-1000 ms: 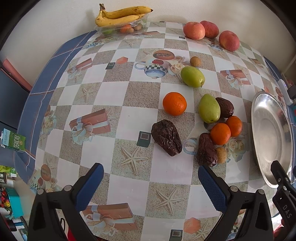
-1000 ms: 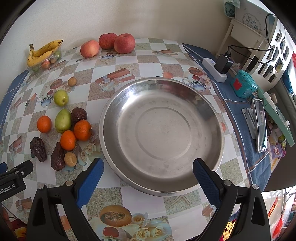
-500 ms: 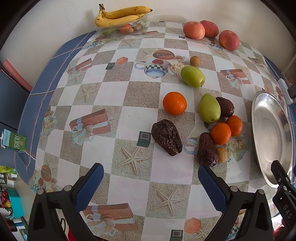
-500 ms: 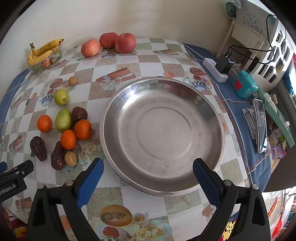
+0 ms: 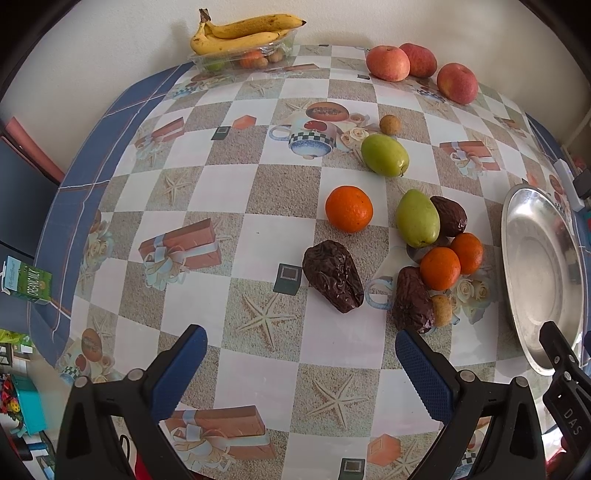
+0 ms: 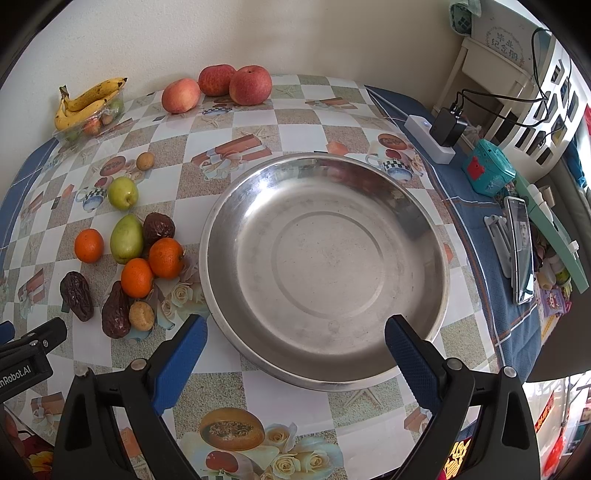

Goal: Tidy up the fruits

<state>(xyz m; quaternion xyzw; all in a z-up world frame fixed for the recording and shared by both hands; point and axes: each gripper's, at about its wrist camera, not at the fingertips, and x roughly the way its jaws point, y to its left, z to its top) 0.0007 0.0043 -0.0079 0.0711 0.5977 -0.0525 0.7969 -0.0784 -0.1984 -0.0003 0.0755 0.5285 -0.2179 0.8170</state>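
Loose fruit lies on the patterned tablecloth: a lone orange point(image 5: 348, 208), a large dark date point(image 5: 332, 275), a green pear point(image 5: 417, 218) and a round green fruit point(image 5: 384, 153). Two oranges point(image 5: 440, 268), two more dates and a small brown fruit cluster beside them. Three red apples point(image 6: 216, 79) sit at the back. The empty steel bowl point(image 6: 436, 258) stands right of the fruit. My left gripper point(image 5: 301, 347) is open, hovering short of the date. My right gripper point(image 6: 295, 336) is open over the bowl's near rim.
Bananas point(image 5: 243, 31) rest on a clear tray of small fruit at the back left. On the blue cloth to the right lie a power strip with charger point(image 6: 430, 138), a teal box point(image 6: 487, 171) and a phone point(image 6: 520, 247). A milk carton point(image 5: 27, 282) stands off the table's left edge.
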